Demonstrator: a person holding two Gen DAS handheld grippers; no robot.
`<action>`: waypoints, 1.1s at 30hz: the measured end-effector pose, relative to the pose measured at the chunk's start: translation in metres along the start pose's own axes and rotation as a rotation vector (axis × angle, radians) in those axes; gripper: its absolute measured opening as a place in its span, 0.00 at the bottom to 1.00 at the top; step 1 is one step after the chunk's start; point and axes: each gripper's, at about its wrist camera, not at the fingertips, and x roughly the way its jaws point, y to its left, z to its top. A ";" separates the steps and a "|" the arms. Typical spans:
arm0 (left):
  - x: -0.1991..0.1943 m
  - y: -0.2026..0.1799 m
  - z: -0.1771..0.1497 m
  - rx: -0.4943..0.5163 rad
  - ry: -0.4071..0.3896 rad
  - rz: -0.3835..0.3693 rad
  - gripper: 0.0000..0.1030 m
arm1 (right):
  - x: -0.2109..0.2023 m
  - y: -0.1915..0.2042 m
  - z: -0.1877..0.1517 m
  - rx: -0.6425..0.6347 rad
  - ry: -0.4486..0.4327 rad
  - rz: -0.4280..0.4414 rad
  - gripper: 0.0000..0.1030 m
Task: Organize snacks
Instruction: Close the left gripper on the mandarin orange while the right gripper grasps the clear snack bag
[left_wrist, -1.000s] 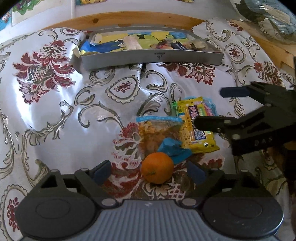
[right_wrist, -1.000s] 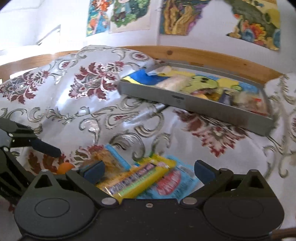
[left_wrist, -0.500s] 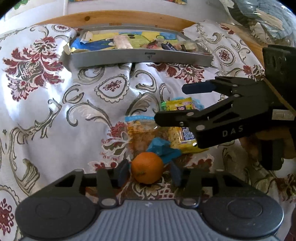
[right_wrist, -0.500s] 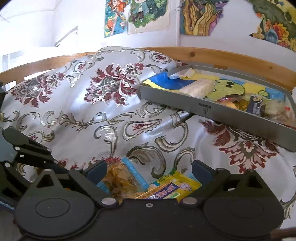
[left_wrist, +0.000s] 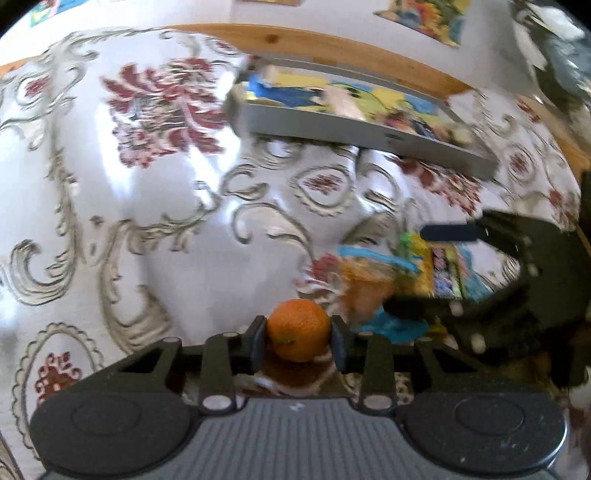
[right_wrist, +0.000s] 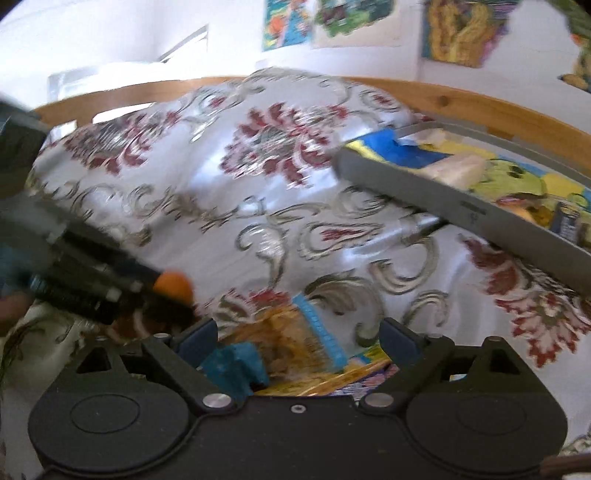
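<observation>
Snacks already fill the tray (left_wrist: 354, 134) at the cloth's far edge. Left gripper (left_wrist: 298, 341) clamps the orange (left_wrist: 298, 329) — right gripper (right_wrist: 295, 338) gapes over packets (right_wrist: 291, 339) left to move.

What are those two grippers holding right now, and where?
The left gripper clamps the orange across its sides. The right gripper is open, holding nothing.

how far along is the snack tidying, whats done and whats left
Done: several snacks already lie in the grey tray. In hand: the left gripper is shut on the orange, not yet carried to the tray. The right gripper is open over the clear snack bag. Left: that bag, the yellow packet and a blue wrapper on the cloth.
</observation>
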 end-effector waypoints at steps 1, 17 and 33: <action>0.000 0.003 0.002 -0.008 -0.001 0.004 0.38 | 0.003 0.003 0.000 -0.019 0.012 0.011 0.92; 0.002 0.005 0.003 -0.013 0.006 0.017 0.38 | 0.027 0.023 -0.004 -0.090 0.084 0.014 0.83; 0.004 0.003 0.004 -0.009 0.011 0.019 0.38 | 0.021 0.026 -0.005 -0.040 0.053 0.040 0.54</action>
